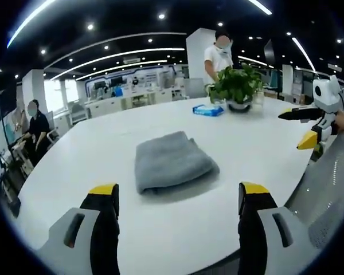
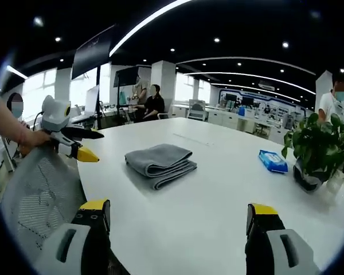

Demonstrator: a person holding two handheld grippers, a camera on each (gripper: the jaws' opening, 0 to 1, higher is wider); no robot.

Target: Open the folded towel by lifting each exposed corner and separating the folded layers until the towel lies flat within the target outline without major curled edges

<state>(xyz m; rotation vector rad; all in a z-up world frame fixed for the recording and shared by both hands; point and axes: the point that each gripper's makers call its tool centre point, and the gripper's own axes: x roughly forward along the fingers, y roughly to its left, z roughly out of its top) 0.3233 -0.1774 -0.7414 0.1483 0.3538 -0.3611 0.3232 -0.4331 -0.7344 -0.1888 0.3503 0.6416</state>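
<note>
A grey towel (image 1: 172,161) lies folded in layers on the white table (image 1: 103,143), with its layered edges toward the right gripper view's camera (image 2: 160,163). My left gripper (image 1: 178,192) is open, with its yellow-tipped jaws just short of the towel and nothing between them. My right gripper (image 2: 178,209) is also open and empty, a little farther back from the towel. Each gripper shows in the other's view, held off the table's edge: the right one (image 1: 292,129) and the left one (image 2: 99,146), both with jaws apart.
A potted plant (image 1: 236,86) and a blue tissue pack (image 1: 208,110) stand beyond the towel. A grey mesh chair back (image 2: 37,189) is by the table's edge. A person in white (image 1: 219,54) stands behind the plant, and others sit at desks farther off.
</note>
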